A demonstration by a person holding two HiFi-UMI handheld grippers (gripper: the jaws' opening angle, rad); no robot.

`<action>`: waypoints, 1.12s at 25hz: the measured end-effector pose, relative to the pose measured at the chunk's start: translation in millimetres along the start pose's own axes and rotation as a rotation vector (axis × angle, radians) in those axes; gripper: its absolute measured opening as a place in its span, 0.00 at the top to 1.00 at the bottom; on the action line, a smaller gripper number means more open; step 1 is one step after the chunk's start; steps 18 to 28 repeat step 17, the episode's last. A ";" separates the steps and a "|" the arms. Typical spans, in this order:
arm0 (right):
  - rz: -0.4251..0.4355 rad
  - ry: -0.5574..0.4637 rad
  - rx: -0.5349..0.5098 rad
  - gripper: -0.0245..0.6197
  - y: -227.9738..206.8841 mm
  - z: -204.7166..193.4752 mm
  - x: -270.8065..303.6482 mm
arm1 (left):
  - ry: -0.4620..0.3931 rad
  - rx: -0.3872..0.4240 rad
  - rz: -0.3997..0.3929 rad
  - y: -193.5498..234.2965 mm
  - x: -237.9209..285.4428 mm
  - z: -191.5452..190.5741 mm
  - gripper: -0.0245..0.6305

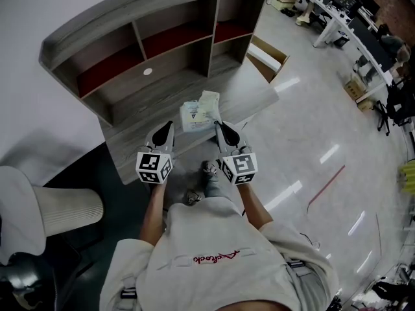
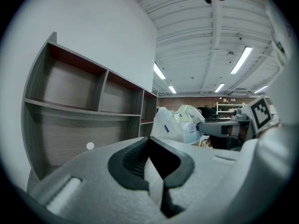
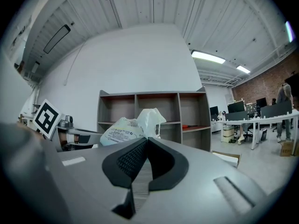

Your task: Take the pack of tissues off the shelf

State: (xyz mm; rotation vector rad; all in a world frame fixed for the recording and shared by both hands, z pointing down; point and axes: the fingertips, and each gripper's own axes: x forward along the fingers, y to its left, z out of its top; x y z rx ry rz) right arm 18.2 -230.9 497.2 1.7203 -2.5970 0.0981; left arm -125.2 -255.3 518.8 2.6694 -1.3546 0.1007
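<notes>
**Fig.** Removal of a soft, white film-wrapped pack of tissues with pale green print [image 1: 198, 113] from a grey wood-grain shelf unit with red-lined upper compartments [image 1: 97, 23].

**(a) Position.** The pack is clear of every compartment. It lies over the front part of the grey wood-grain desk [image 1: 259, 92], between the tips of the two tools. Whether it rests on the desk or is lifted off it cannot be told.

**(b) Tongs.** The left tongs [image 1: 170, 127] are closed with nothing between them, and the pack stands just to their right. The right tongs [image 1: 218, 126] are likewise closed, with the pack just to their left. Their tip meets the wrapper, and a crumpled peak of film rises directly behind it. Whether a fold of that film is nipped in the right tongs cannot be told. The pack appears to be flanked, and probably pressed, by the outer sides of both closed tools.

**(c) Handling.** By its look the pack is light, compressible and not fragile.
- The glossy film is likely to be slippery against smooth tool flanks.
- The body will dent rather than resist, so a side squeeze can loosen as it deforms.
- The surest hold is probably low on the two opposite short sides, where the stacked tissues give firm bulk.
- The loose gathered film at the top offers a pinch point but would let the pack swing.
</notes>
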 end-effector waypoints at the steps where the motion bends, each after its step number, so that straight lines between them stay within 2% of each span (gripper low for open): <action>1: 0.001 -0.001 -0.001 0.95 0.2 -0.1 -0.2 | -0.001 0.000 0.001 -0.3 -0.4 0.2 0.96; 28: -0.002 0.001 -0.012 0.95 -4.7 -1.0 -2.4 | -0.006 0.001 0.004 -6.2 -2.9 -2.9 0.96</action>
